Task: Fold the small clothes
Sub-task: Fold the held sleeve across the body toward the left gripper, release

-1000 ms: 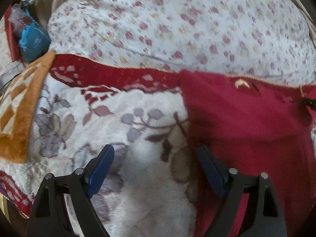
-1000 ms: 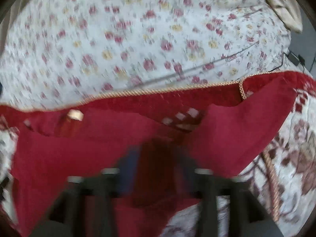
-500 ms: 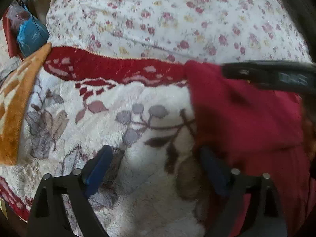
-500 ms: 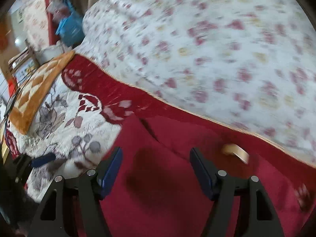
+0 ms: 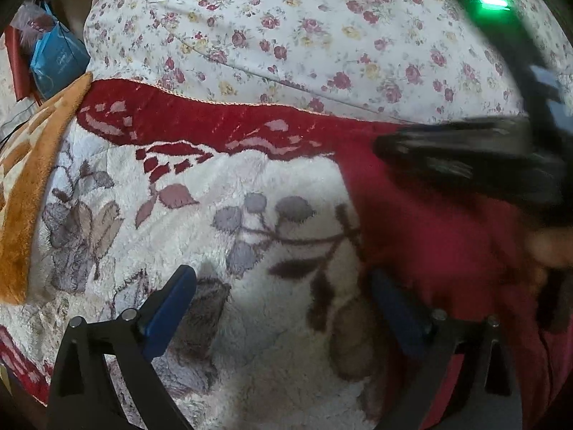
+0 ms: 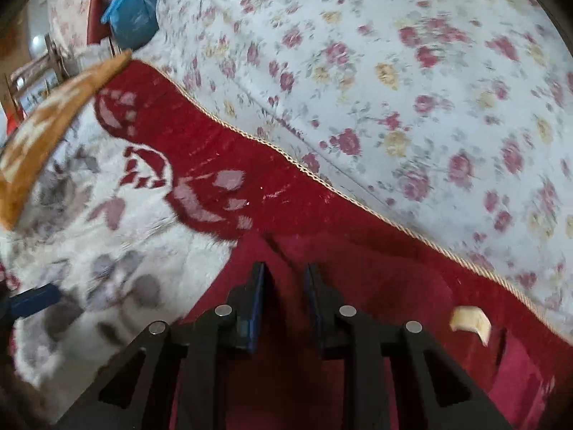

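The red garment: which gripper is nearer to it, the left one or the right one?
Right. The right gripper sits over the red garment, fingers nearly closed on a fold. The left gripper is open over the fleece blanket, at the garment's edge.

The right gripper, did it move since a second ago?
Yes. The right gripper has swung left along the blanket's gold cord edge, to the red garment's left edge, and closed its fingers there. The blue bag now shows.

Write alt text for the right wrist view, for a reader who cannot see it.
The right gripper, its blue-padded jaws nearly closed, pinches a fold of a red garment lying on a fleece blanket with a red border. A rose-print sheet fills the background.
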Motion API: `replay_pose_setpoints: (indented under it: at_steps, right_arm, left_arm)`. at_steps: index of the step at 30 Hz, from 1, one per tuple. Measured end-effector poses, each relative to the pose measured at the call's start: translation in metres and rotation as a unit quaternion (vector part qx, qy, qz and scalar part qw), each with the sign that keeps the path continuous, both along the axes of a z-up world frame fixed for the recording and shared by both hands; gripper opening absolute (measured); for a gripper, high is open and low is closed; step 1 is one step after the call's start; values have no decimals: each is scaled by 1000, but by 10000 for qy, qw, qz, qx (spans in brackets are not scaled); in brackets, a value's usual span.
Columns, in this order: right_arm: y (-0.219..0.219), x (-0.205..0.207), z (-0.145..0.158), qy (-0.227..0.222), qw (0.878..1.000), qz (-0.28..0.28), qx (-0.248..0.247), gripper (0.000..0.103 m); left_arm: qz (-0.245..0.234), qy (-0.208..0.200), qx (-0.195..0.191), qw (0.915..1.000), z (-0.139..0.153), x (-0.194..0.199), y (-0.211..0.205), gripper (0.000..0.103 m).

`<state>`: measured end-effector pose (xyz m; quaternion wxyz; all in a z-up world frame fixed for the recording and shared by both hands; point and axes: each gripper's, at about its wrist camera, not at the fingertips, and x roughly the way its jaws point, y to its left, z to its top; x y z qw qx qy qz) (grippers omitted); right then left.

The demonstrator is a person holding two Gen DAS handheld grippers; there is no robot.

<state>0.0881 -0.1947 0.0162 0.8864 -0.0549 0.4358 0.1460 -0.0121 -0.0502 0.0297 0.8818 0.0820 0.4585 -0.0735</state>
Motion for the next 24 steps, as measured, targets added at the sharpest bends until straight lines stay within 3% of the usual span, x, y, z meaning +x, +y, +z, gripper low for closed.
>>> replay_pose_setpoints:
  at_steps: [1, 3, 9, 12, 17, 24]
  right_arm:
    - [-3, -9, 4, 12, 10000, 14, 38, 47]
    - [-14, -36, 12, 20, 10000, -12, 76, 57]
    - [-34, -81, -1, 260, 9989, -391, 6, 58]
    - [-47, -89, -14, 350, 9972, -593, 290, 59]
    - [-61, -112, 3, 301, 9956, -806, 381, 62]
    - [-122, -157, 21, 81, 9877, -1561, 64, 67]
  left_arm:
    - [1, -25, 2, 10000, 1, -1, 0, 99]
    - [8, -104, 22, 9999, 4, -3, 0, 99]
    - [14, -276, 36, 9996, 12, -11, -2, 99]
    - [21, -365, 13, 9993, 16, -14, -2, 99]
    - [10, -438, -15, 9990, 18, -19, -3, 99]
    - [-169, -70, -604, 9980, 29, -23, -16, 99]
